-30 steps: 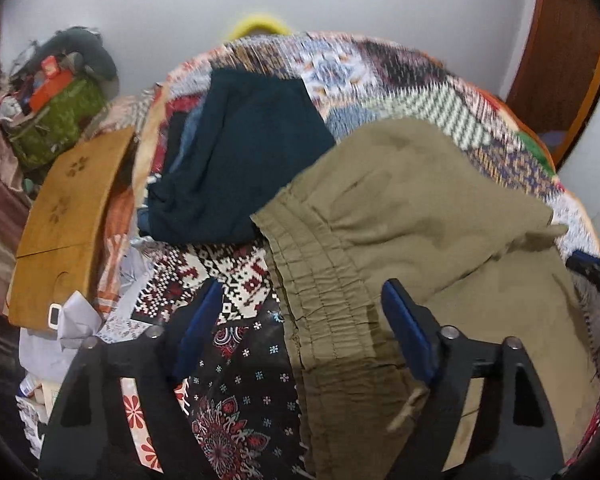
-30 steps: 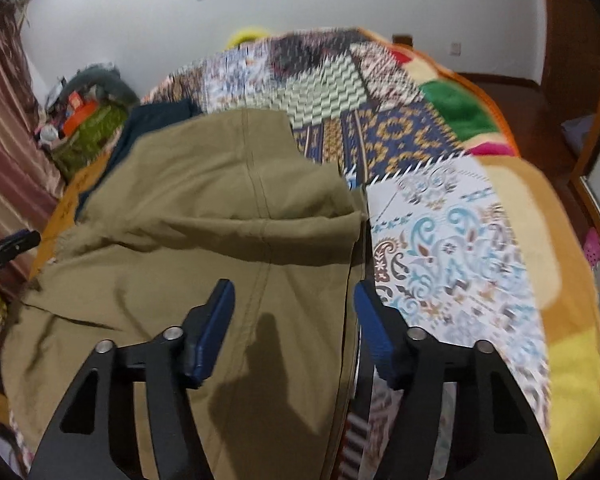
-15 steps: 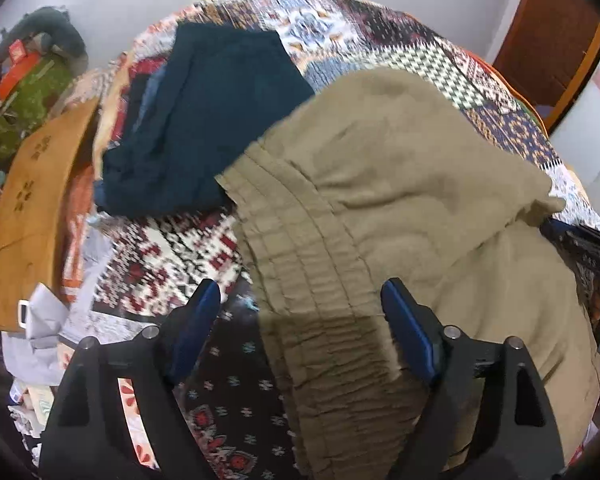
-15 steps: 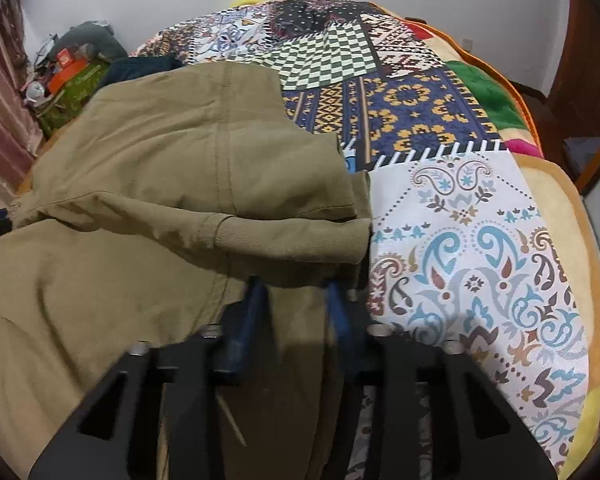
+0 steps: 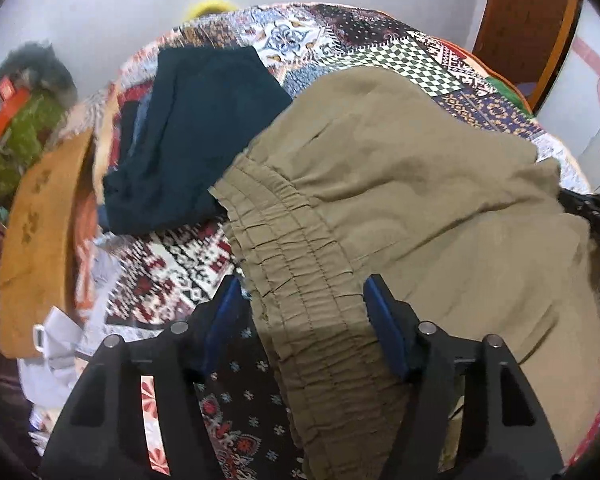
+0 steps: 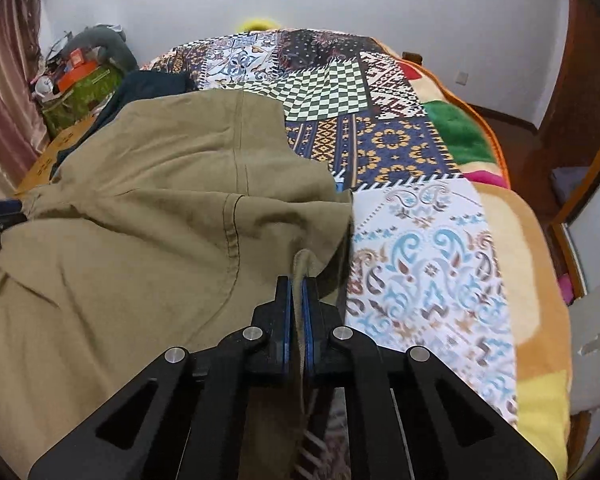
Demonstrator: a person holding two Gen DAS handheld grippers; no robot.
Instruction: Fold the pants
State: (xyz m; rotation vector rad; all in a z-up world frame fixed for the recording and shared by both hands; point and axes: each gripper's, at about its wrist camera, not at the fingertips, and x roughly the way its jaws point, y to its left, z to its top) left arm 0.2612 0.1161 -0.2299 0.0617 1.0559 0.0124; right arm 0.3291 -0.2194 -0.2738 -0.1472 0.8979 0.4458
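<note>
In the left wrist view, a flat ochre board point(image 5: 36, 240) with stamped flower marks is seen at the far left, beside a heap of pale crumpled cloth point(image 5: 56, 340). Next to it a dark teal garment point(image 5: 196, 136), soft and matte, is laid in a rough rectangle on the patchwork bedspread point(image 5: 172, 276), whose printed panels run from red-and-white geometric bands to a black floral patch. The left gripper point(image 5: 302, 312) is held over the gathered elastic waistband of the olive pants point(image 5: 400, 184); its blue pads stand apart on either side of the ruched band, without pressing on it, and its jaws have just been closing somewhat. The pants (a plain woven cotton-like fabric) are spread in broad, creased folds across the middle of the bed.

In the right wrist view, the same olive pants point(image 6: 148, 208) fill the left half, with a stitched seam running down the cloth and one layer folded over another. The right gripper point(image 6: 298, 284) is clamped tight on a thin ridge of the pants' right edge, the cloth pinched between the blue pads. To the right, the bedspread point(image 6: 432, 256) is shown in a white paisley panel, then checkered, navy-and-gold and plush green, orange and yellow blocks.
</note>
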